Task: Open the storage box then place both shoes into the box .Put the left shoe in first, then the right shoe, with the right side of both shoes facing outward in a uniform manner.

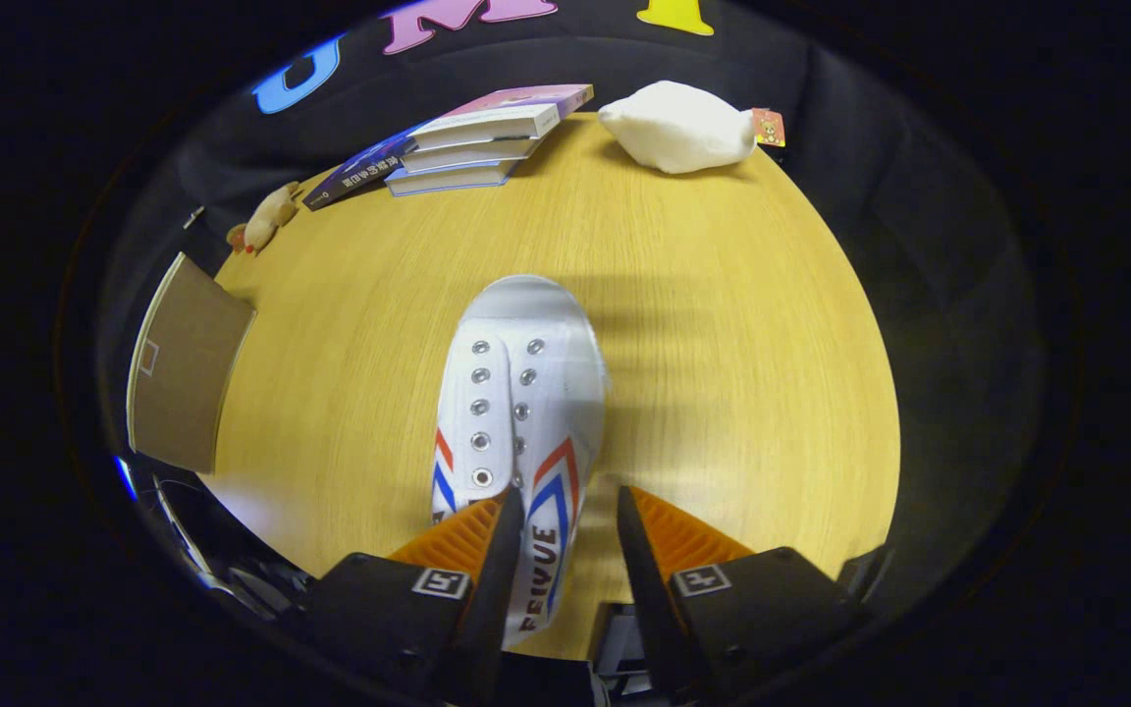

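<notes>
The hand-held gripper (570,511) hangs over the near part of the worktop (723,324) with its two fingers spread a moderate way apart. One white shoe (516,393) lies between and ahead of them, its heel end running back into the gap and its toe pointing away towards the far side. The left finger (505,530) sits over the shoe's lettered side panel, while the right finger (636,535) stands just off the shoe's other edge with bare wood showing between; whether either finger actually touches the shoe cannot be told. The shoe has two rows of metal eyelets, no laces in them, and red and blue chevron stripes on its side.

To the left, at the worktop's edge, a flat brown cardboard panel (183,378) stands tilted; whether it is the storage box or its lid cannot be told, and nothing can be seen inside it.

Beyond the shoe, at the far edge, three books (482,137) lie stacked, with a dark booklet sticking out beneath them to the left. To their right lies one soft white plush thing (678,128) with a small tag (768,128) at its end. Left of the books sits one small tan toy figure (266,218).

The worktop is light wood with a visible grain, and black cloth closes in the booth behind it.
</notes>
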Motion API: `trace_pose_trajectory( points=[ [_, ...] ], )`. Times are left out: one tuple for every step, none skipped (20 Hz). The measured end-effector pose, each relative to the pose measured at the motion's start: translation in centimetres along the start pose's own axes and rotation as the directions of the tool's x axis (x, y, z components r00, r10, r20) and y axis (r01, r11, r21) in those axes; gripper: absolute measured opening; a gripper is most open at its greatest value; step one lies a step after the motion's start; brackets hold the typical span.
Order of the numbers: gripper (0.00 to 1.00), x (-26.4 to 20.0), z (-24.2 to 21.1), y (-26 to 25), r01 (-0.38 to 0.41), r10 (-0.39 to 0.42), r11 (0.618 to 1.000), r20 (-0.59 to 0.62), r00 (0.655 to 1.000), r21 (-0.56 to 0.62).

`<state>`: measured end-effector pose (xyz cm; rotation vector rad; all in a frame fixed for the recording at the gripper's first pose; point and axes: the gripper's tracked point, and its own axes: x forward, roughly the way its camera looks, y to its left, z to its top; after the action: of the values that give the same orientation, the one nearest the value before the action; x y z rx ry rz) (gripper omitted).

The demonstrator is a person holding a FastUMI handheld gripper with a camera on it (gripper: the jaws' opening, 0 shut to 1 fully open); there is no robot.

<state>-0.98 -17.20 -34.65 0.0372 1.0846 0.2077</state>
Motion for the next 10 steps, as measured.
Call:
trace_pose_trajectory(
  points=[
    [0.49,0.0,-0.2,0.0,0.010,-0.010,1.000,-0.007,1.000,0.004],
    [0.37,0.0,0.0,0.0,0.018,-0.018,1.000,-0.007,1.000,0.009],
    [0.34,-0.7,0.1,0.0,0.031,-0.031,0.999,-0.017,0.999,0.015],
    [0.29,-0.6,0.1,-0.1,0.038,-0.038,0.999,-0.011,0.999,0.037],
    [0.25,-0.6,0.3,-0.1,0.045,-0.044,0.997,-0.010,0.999,0.055],
    [0.18,-0.7,0.3,-0.3,0.051,-0.051,0.997,-0.004,0.999,0.061],
    [0.13,-0.7,0.3,-0.2,0.049,-0.050,0.996,0.004,0.999,0.070],
    [0.07,-1.1,0.5,-0.1,0.036,-0.037,0.995,0.016,0.999,0.088],
    [0.06,-0.9,0.0,0.0,0.019,-0.019,0.996,-0.001,1.000,0.089],
    [0.06,-1.1,0.0,0.1,0.017,-0.016,0.993,-0.009,1.000,0.114]
  ],
)
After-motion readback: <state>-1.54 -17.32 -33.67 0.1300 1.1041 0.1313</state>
